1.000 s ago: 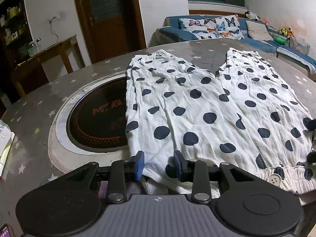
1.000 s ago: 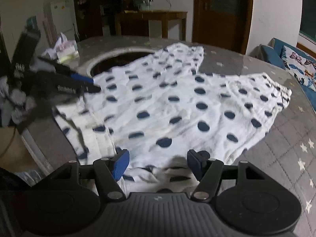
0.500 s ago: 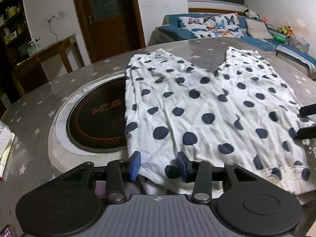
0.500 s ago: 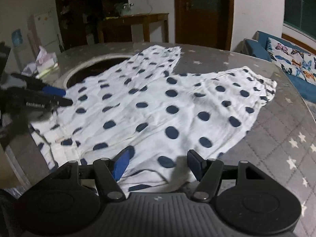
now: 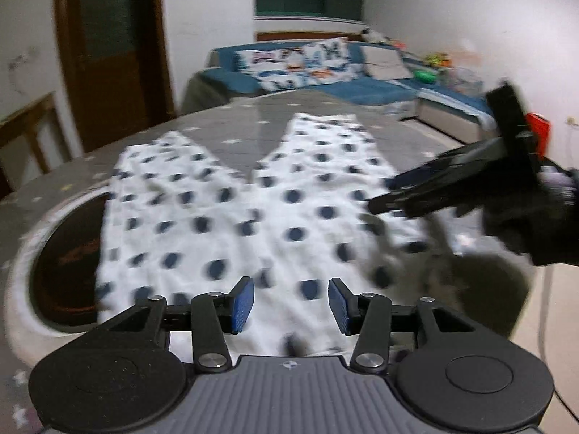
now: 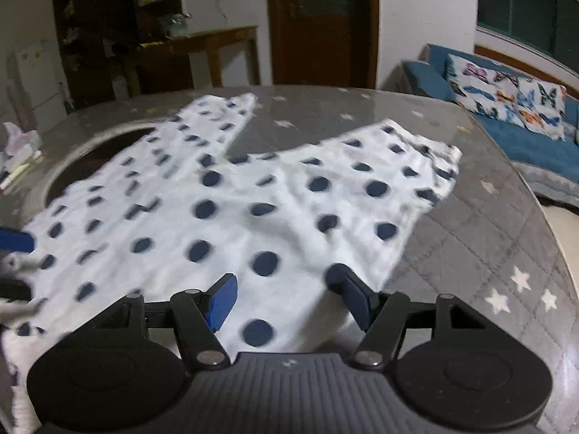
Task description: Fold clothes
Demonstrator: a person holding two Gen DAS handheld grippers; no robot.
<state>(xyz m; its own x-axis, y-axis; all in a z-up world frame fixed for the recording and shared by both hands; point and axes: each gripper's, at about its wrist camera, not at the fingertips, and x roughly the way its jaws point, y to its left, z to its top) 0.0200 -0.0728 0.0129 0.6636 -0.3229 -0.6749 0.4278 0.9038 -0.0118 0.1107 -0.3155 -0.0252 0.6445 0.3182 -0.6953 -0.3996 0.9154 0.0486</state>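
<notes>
Polka-dot trousers (image 5: 253, 217) spread flat on the round table (image 5: 224, 115), waistband at the near edge beside you, the two legs running away toward the far edge and parting in a V. The garment's long axis lies along the line both your grippers point, so any fold across the legs means carrying one side edge sideways over the other.

Your left gripper (image 5: 291, 305) hovers over the waistband near its middle; its jaws are opening, moderately apart, with cloth seen below them but nothing pressed between the pads. Your right gripper (image 6: 286, 298) stands over the right-hand side edge of the trousers (image 6: 235, 217), jaws fairly wide and empty, one finger at the hem where cloth meets bare table (image 6: 470, 253). In the left view that gripper (image 5: 380, 204) reaches in from the right, blurred. The right hand is the nearer to a free edge.

Surface: grey quilted cover with stars; a dark round inset plate (image 5: 68, 264) lies partly under the left leg. Room: a blue sofa (image 5: 325, 83) beyond the far edge, a wooden door (image 6: 318, 25), a side table (image 6: 202, 54).
</notes>
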